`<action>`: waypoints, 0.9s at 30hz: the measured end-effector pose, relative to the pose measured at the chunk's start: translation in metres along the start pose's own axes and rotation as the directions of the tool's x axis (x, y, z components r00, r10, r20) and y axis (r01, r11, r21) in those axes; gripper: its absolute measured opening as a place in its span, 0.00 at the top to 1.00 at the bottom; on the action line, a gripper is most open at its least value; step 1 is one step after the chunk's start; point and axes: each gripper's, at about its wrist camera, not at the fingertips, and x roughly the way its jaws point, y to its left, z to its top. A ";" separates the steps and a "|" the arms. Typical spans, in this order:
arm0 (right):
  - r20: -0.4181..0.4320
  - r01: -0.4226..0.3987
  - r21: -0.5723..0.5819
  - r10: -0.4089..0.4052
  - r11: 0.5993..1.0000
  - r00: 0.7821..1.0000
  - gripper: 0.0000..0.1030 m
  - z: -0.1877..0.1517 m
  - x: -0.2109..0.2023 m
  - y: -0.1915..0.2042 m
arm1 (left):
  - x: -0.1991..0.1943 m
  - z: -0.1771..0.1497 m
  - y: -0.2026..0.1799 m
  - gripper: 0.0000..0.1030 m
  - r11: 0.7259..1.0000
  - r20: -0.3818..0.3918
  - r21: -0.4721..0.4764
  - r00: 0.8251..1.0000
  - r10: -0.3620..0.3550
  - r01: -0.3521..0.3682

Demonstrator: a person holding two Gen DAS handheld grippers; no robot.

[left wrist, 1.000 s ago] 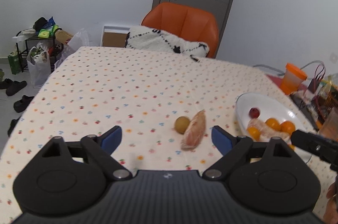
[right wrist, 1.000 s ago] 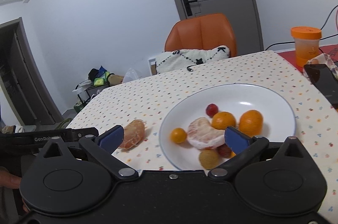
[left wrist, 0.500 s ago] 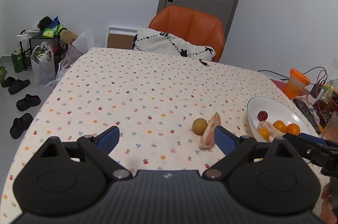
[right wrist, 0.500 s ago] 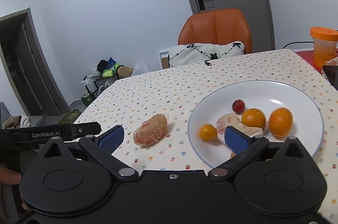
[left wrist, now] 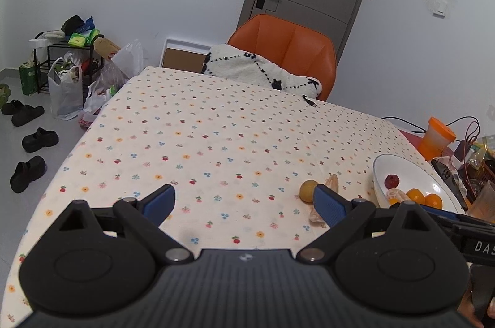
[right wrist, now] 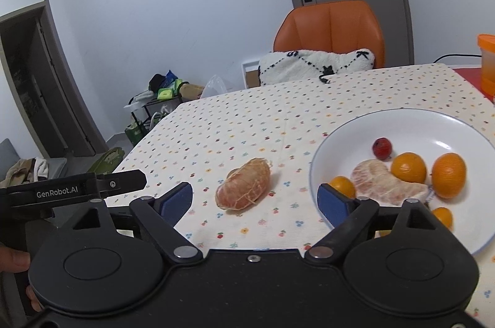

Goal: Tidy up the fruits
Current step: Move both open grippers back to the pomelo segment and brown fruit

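Distance has grown since a second ago: we have drawn both grippers back from the plate, so the fruit sits smaller in the left view and the peeled segment now lies midway between the right gripper's fingers instead of off to their left. Our left gripper hangs over bare cloth, its blue pads wide apart and empty; the right one is likewise spread and holds nothing.

The segment lies on the cloth just left of the plate, pinkish-orange, plump and oval, netted with pale pith. Further left of the plate, touching or nearly touching the segment, sits a small round yellow-brown fruit, matte-skinned.

On the plate, glossy white with a thin blue rim, we see a second peeled piece, three smooth oranges around it and a small dark red fruit behind. The cloth is cream, printed with small flowers.
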 end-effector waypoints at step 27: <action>-0.108 -0.001 -0.018 -0.001 1.000 0.994 0.26 0.003 0.063 0.030 | 0.018 0.001 0.029 0.08 0.998 -0.032 -0.059 0.999 -0.027 0.025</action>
